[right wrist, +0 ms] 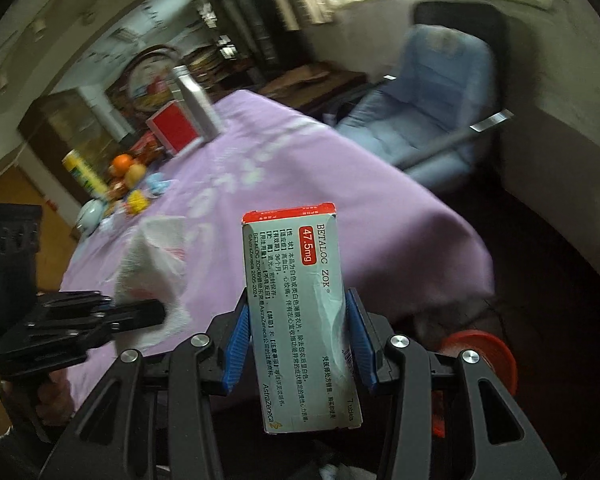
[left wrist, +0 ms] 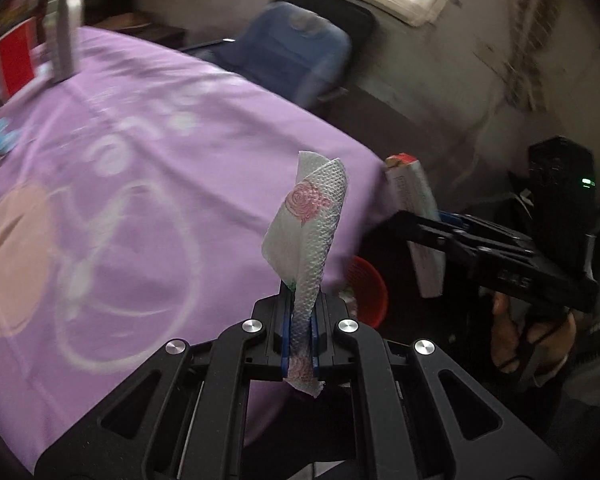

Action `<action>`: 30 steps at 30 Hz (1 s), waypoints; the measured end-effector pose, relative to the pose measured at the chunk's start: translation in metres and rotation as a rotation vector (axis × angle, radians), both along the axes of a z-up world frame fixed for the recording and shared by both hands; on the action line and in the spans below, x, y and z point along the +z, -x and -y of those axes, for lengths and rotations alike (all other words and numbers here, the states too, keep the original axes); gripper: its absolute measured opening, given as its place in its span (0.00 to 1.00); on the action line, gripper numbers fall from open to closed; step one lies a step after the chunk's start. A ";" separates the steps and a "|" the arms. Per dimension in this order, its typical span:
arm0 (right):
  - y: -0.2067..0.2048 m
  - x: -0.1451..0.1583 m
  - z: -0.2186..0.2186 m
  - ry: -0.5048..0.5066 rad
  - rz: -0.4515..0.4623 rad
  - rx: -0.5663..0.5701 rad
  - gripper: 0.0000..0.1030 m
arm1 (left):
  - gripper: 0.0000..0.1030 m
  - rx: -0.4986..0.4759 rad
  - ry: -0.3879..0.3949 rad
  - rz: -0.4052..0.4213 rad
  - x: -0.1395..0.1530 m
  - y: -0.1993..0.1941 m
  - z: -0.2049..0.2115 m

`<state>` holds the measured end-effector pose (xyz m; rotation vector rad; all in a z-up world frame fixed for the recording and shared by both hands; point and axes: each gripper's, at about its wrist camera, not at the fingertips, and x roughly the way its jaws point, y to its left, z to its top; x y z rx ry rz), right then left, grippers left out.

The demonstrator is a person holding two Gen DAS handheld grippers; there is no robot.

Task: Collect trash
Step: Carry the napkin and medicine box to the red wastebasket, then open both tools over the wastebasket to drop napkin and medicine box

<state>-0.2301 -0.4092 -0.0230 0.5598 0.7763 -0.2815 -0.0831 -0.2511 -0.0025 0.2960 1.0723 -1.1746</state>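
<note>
My left gripper (left wrist: pixel 300 316) is shut on a white paper napkin (left wrist: pixel 308 224) printed with a pink rose; it stands up from the jaws above the edge of the purple tablecloth (left wrist: pixel 140 168). My right gripper (right wrist: pixel 298 320) is shut on a white medicine box (right wrist: pixel 296 300) with a red end, upright between the blue pads. The left wrist view shows the right gripper (left wrist: pixel 424 232) holding that box (left wrist: pixel 414 200) at the right. From the right wrist camera, the left gripper (right wrist: pixel 156 308) and napkin (right wrist: pixel 156 264) appear at the left. A red basket (left wrist: pixel 366 292) sits on the floor below the table edge.
A blue chair (right wrist: pixel 428 120) stands beyond the table. At the table's far end are a red box (right wrist: pixel 174 126), a silver bottle (right wrist: pixel 198 100), oranges (right wrist: pixel 126 166), a yellow can (right wrist: pixel 82 174) and small toys. The red basket (right wrist: pixel 484 356) is low right. A sandalled foot (left wrist: pixel 508 344) is on the dark floor.
</note>
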 end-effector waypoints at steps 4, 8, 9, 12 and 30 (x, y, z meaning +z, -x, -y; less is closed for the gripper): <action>0.036 -0.028 0.034 -0.035 -0.042 -0.106 0.44 | 0.08 -0.088 -0.014 -0.037 -0.011 0.024 0.040; 0.069 -0.064 0.064 -0.088 -0.095 -0.196 0.44 | 0.08 -0.201 -0.065 -0.052 -0.032 0.059 0.086; 0.079 -0.075 0.072 -0.105 -0.108 -0.222 0.44 | 0.09 -0.218 -0.073 -0.056 -0.037 0.066 0.095; 0.100 -0.107 0.093 -0.155 -0.144 -0.280 0.44 | 0.09 -0.272 -0.116 -0.059 -0.058 0.084 0.122; 0.144 -0.305 0.151 -0.519 -0.300 -0.519 0.46 | 0.12 -0.357 -0.516 -0.167 -0.275 0.130 0.228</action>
